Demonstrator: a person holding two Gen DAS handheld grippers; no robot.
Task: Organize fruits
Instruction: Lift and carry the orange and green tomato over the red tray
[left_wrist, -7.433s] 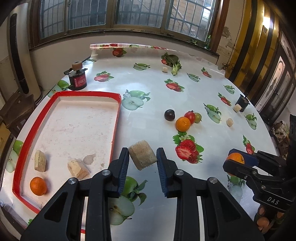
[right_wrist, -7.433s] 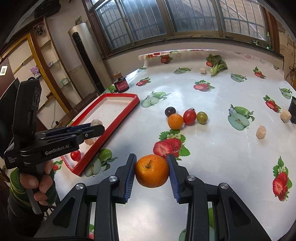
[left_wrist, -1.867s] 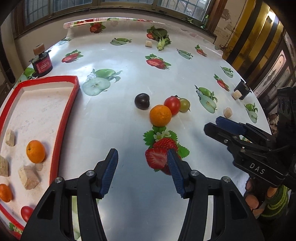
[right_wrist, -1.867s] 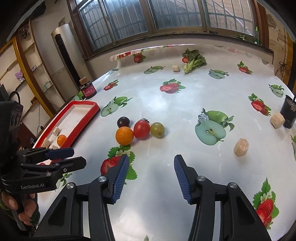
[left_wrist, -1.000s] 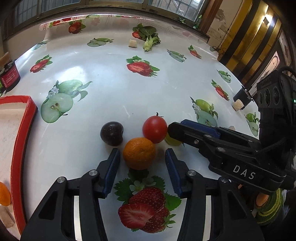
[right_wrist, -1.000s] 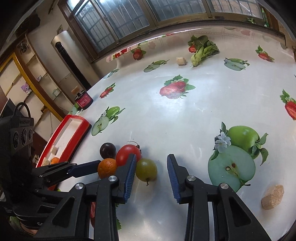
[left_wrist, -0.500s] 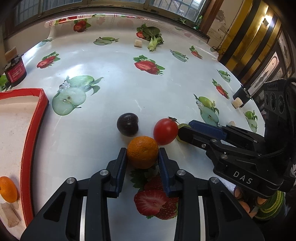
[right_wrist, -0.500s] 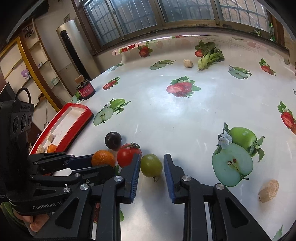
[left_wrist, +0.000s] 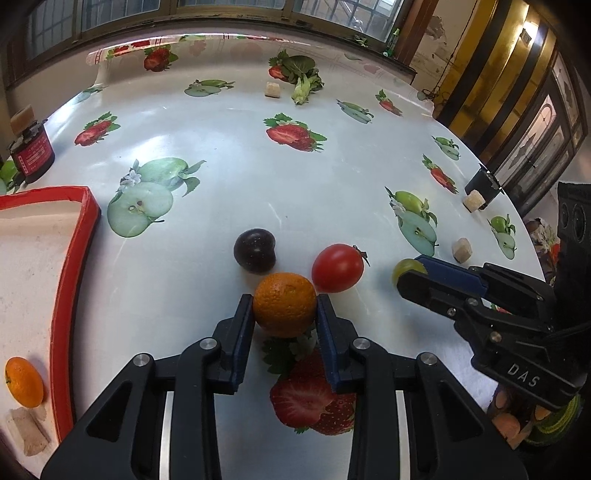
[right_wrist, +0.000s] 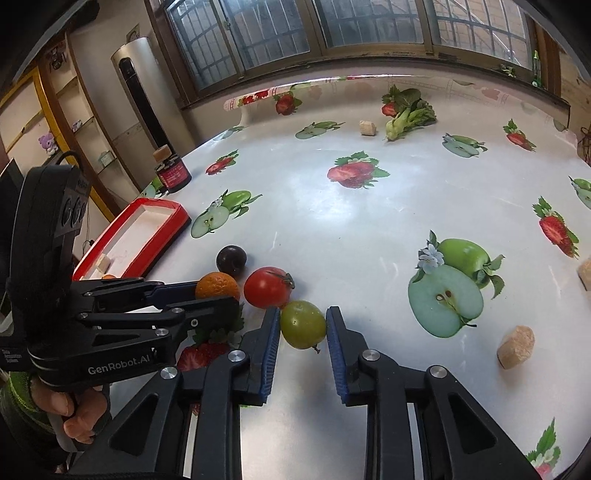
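Note:
An orange (left_wrist: 284, 308) sits on the fruit-print tablecloth with my left gripper (left_wrist: 284, 301) shut on it, both pads pressed to its sides. My right gripper (right_wrist: 303, 317) has a green tomato (right_wrist: 303, 324) between its blue pads; its jaws are closing and both pads touch the fruit. A red tomato (left_wrist: 338, 267) and a dark plum (left_wrist: 255, 251) lie loose just beyond the orange. The red tray (left_wrist: 74, 266) at the left holds another orange (left_wrist: 24, 380) and a tan piece (left_wrist: 31, 435).
A red jar (left_wrist: 31, 155) stands behind the tray. Tan cubes (left_wrist: 461, 250) lie at the right near a dark cup (left_wrist: 484, 182). Leafy greens (left_wrist: 303, 79) lie far back. A person's hand (right_wrist: 77, 417) holds the left gripper's handle.
The left jaws, open around the orange a second ago, now clamp it. The right jaws have narrowed onto the green tomato, which now sits a little apart from the red tomato.

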